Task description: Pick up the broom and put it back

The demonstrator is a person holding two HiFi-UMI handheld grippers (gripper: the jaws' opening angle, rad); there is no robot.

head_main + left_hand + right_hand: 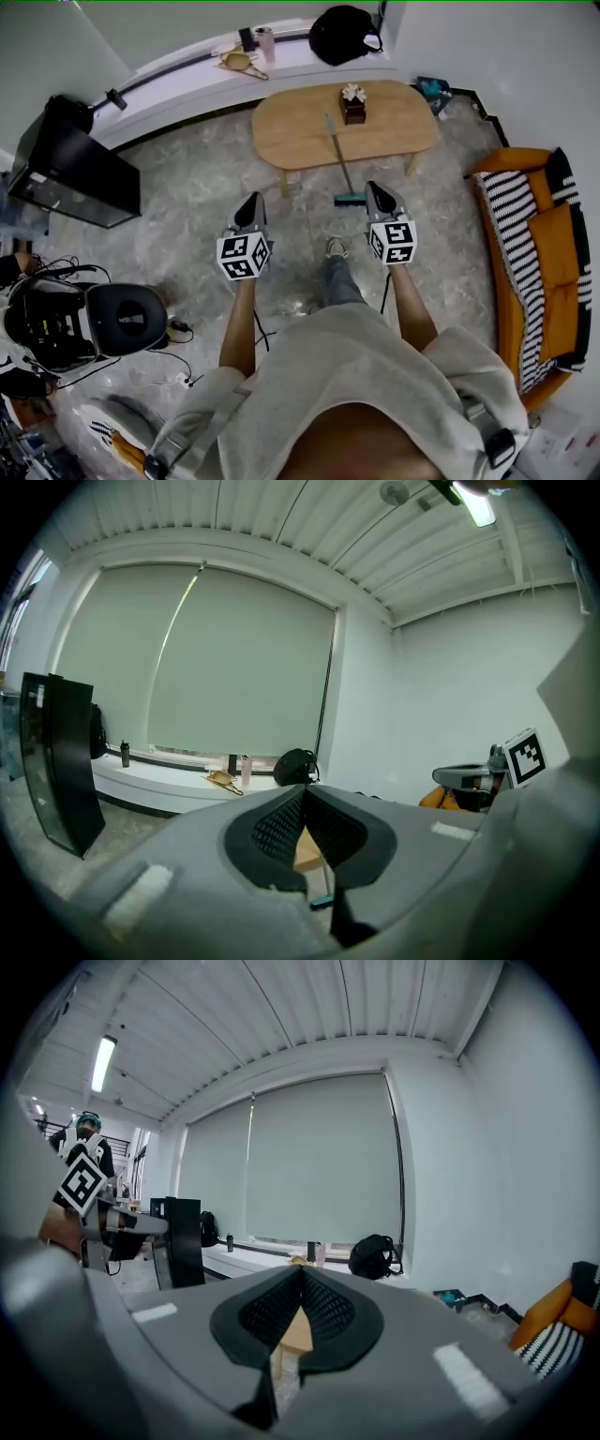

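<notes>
Open floor (305, 230) before table (300, 131) and broom (339, 161)

Bench (300, 131) sits at the far side w/ a small box (353, 103), maybe a pot, on top. Broom (340, 161) leans on its near edge, head on the floor (197, 197). Sofa (534, 272) at rt, cabinet (70, 173) at left, bag (343, 35) on the ledge (187, 75) behind the bench.

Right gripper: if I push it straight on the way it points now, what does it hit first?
Probably the wooden table, seen just past the right gripper's shut jaws; the broom sits left of that line. Depth is unclear.
</notes>
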